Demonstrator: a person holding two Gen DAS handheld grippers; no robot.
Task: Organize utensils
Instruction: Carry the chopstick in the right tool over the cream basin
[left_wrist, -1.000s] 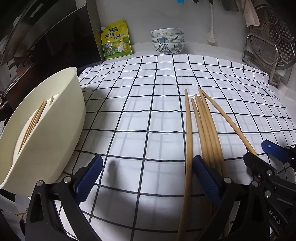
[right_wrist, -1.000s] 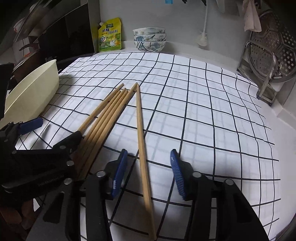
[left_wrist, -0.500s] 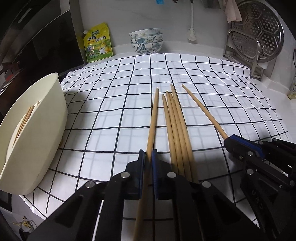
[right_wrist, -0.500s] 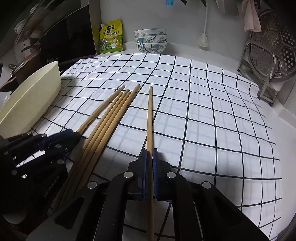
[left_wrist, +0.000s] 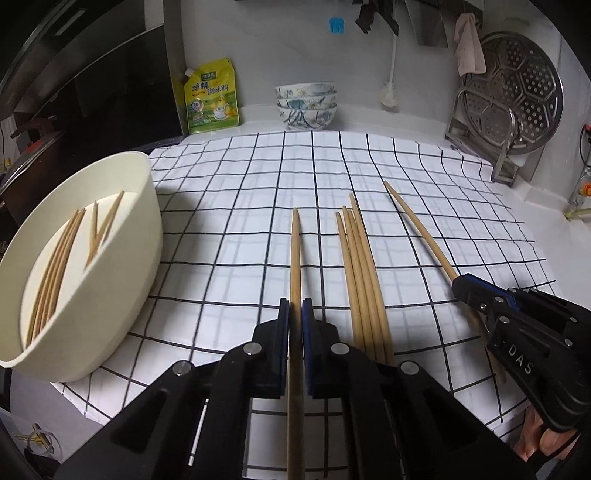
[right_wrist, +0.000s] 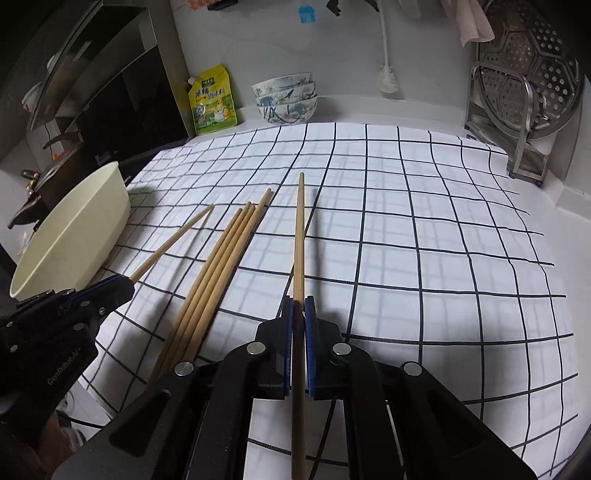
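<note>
Your left gripper (left_wrist: 295, 314) clamped one chopstick (left_wrist: 295, 258); your right gripper (right_wrist: 298, 314) clamped another chopstick (right_wrist: 299, 236). Loose chopsticks (left_wrist: 360, 273) lay between, near the cream bowl (left_wrist: 122, 266).

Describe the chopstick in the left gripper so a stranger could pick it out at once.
Find the checked cloth on the counter, with the cream bowl at its left edge. Right of the bowl lie a bundle of chopsticks and two separate ones. The wanted chopstick is the single one nearest the bowl, clamped in the left gripper, unlike the loose bundle.
</note>
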